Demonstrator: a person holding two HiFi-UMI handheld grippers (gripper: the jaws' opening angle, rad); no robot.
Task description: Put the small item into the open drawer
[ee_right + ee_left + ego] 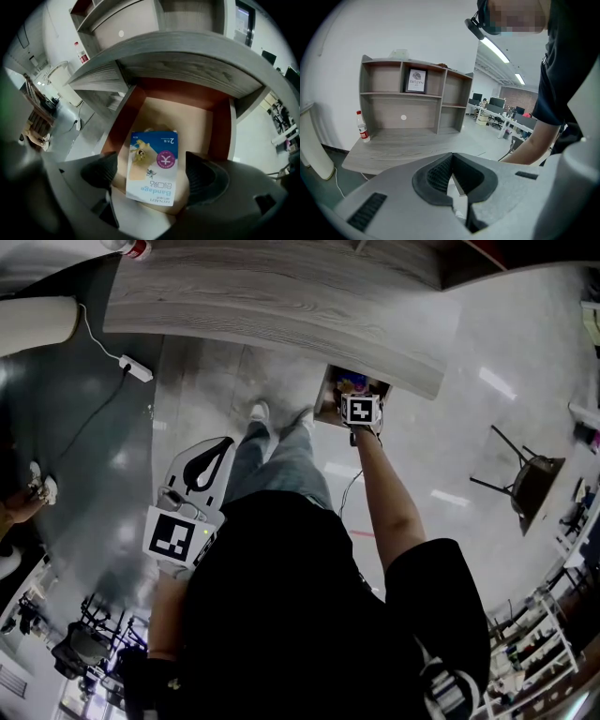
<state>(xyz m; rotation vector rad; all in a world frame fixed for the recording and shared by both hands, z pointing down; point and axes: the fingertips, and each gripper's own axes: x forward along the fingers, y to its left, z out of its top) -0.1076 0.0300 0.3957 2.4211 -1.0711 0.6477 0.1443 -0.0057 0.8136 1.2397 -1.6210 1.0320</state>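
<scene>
A blue and white bandage packet (152, 166) lies flat on the floor of the open drawer (220, 126), which is pulled out from under the grey desk top (187, 56). My right gripper (151, 172) hangs over it, open, its dark pads standing well clear of the packet on both sides. In the head view the right gripper (356, 395) reaches out at arm's length over the drawer (328, 399). My left gripper (220, 444) is held low by the person's hip, away from the desk. In its own view the left gripper (452, 185) is shut with nothing in it.
The grey desk (281, 306) carries a shelf unit (412, 101) and a plastic bottle (363, 129). A white power strip (137, 369) with its cable lies on the floor at the left. A dark chair (525, 474) stands at the right. The person's legs (281, 460) are in front of the desk.
</scene>
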